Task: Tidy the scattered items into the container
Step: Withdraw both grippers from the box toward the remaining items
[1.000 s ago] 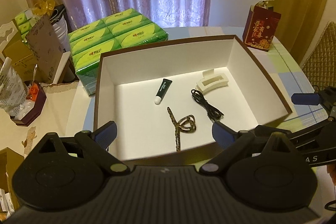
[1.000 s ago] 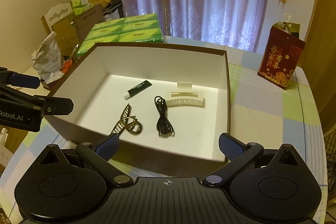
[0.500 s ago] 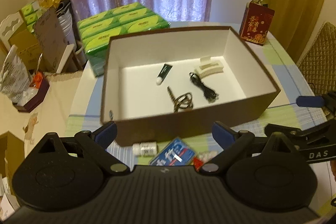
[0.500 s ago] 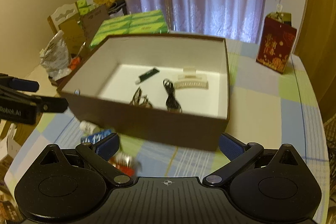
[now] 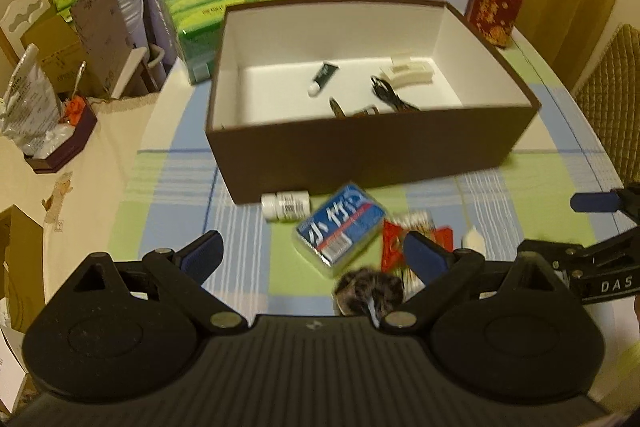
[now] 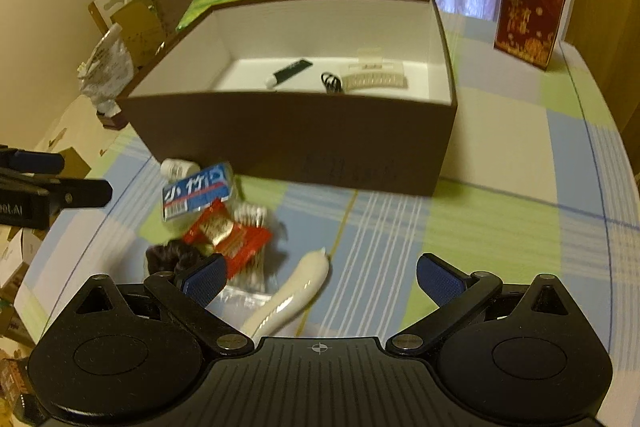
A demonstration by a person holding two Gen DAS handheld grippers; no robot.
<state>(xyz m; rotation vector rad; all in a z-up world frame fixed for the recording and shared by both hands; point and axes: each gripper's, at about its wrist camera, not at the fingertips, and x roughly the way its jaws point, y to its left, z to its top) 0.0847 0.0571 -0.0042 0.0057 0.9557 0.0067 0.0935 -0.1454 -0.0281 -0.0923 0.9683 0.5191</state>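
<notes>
Brown cardboard box lies long axis crosswise before you; white tapered tube points its tip boxward. Your left gripper and right gripper gape wide, holding nothing.

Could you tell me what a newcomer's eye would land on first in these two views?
Probably the big brown box with its white inside in the middle of the checked tablecloth, holding a dark tube, a black cable and a white hair clip. Next, the heap in front of it: a blue packet, a white bottle and red wrappers, with both open grippers, left and right, poised above them.
</notes>
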